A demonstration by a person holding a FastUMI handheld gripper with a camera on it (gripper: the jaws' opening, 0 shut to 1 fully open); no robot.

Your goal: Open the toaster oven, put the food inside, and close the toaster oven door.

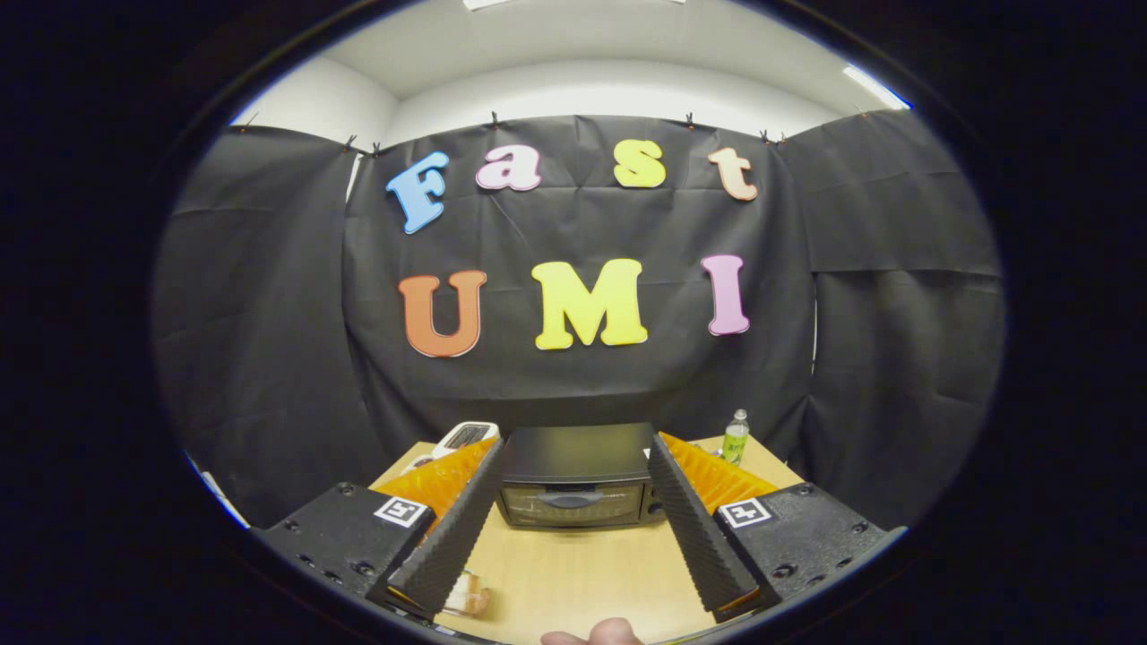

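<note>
Wood table: toaster oven door shut, nothing done yet; gripper spread wide & empty, food by its left finger.

green-labelled bottle, white device, wooden table

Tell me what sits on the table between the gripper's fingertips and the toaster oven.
Nothing: in the gripper view, bare wooden table runs from the open gripper to the closed toaster oven just ahead of its fingers.
</note>
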